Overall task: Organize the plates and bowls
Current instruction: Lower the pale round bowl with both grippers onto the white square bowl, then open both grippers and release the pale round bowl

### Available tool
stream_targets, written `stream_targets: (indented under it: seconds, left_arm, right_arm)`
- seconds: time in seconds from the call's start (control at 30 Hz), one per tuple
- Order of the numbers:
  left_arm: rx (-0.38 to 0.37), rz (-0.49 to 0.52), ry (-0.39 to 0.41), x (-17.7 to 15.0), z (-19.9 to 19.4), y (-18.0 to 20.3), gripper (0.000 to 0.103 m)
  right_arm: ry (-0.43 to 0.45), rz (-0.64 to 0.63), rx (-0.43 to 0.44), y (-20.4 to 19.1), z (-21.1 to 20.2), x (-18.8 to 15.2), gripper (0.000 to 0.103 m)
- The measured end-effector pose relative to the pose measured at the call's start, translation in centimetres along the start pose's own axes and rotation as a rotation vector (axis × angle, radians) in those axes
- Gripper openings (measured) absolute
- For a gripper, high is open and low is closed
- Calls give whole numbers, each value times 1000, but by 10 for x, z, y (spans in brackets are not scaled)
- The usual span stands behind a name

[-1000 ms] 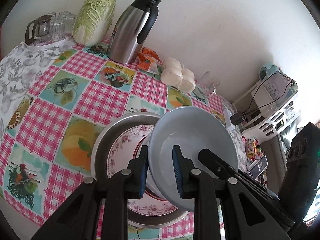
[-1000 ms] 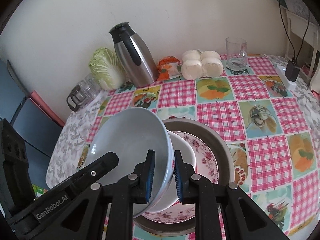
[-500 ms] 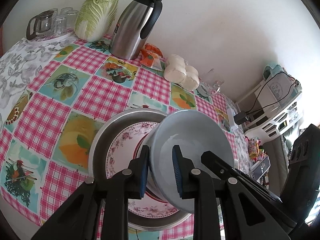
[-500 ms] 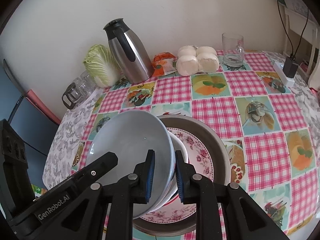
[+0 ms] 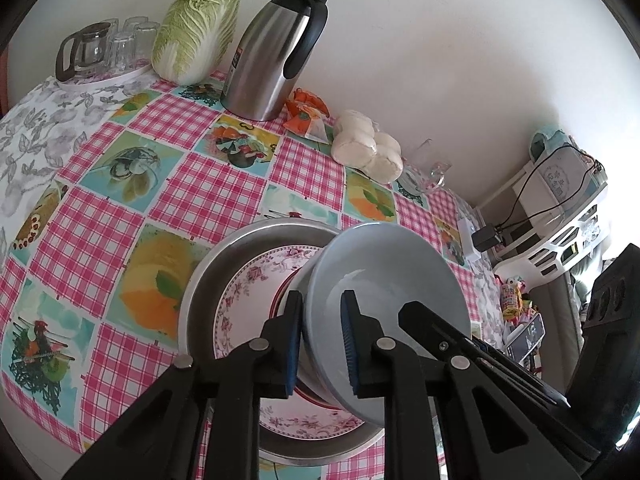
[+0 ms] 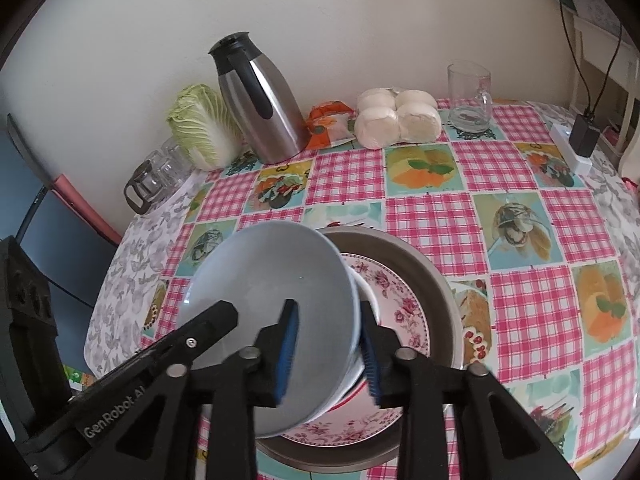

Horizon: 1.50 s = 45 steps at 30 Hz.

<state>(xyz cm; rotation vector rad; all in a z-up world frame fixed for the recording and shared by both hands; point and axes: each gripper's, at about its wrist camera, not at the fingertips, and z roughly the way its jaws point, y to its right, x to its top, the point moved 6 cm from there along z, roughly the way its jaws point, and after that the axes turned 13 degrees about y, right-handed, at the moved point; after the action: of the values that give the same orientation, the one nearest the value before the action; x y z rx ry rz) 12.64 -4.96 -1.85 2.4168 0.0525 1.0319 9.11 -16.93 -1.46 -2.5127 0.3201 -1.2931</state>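
Note:
A grey-blue bowl (image 5: 384, 280) (image 6: 272, 292) rests tilted on a white bowl (image 6: 366, 300), which sits on a pink floral plate (image 5: 248, 300) (image 6: 396, 300) inside a metal pan (image 5: 208, 280) (image 6: 440, 288). My left gripper (image 5: 320, 340) straddles the bowl's rim, pads close on both sides. My right gripper (image 6: 328, 356) straddles the opposite rim with its jaws spread wider, pads off the wall. Each gripper's black body shows in the other's view.
On the checked tablecloth (image 6: 520, 240) at the back stand a steel thermos (image 6: 260, 96), a cabbage (image 6: 200, 128), glasses on a tray (image 5: 100, 52), wrapped buns (image 6: 396, 116), an orange packet (image 6: 328, 120) and a glass mug (image 6: 470, 96). A power adapter (image 6: 582, 136) lies right.
The bowl came down onto the stack and tilted less. My right gripper's jaws have opened off the bowl's rim. The left gripper stays about the rim.

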Motion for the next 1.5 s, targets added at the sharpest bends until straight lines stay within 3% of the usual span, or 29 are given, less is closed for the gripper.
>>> stream_targets:
  seconds: [0.1, 0.17, 0.27, 0.77, 1.1, 1.3, 1.37, 1.43, 1.5]
  left_arm:
    - [1, -4, 0, 0, 0, 0, 18]
    - [1, -1, 10, 2, -1, 0, 19]
    - [14, 13, 24, 4, -4, 1, 18]
    - [27, -44, 83, 15, -16, -8, 19]
    - [13, -107, 46, 9, -3, -22, 20]
    - [18, -84, 38, 9, -6, -19, 20]
    - [21, -82, 42, 10, -8, -19, 25]
    - [28, -73, 47, 11, -11, -19, 41]
    - [34, -61, 52, 13, -13, -18, 48]
  right_arm:
    - [3, -7, -8, 0, -1, 1, 37]
    - [18, -6, -9, 1, -3, 3, 48]
    - [59, -9, -6, 0, -11, 10, 51]
    - [16, 40, -15, 15, -2, 3, 53]
    - [11, 57, -57, 29, 0, 3, 53]
    - [19, 68, -56, 33, -3, 5, 53]
    - [22, 63, -53, 32, -4, 6, 54]
    - [25, 57, -53, 30, -5, 7, 59]
    - [28, 50, -54, 28, -6, 7, 60]
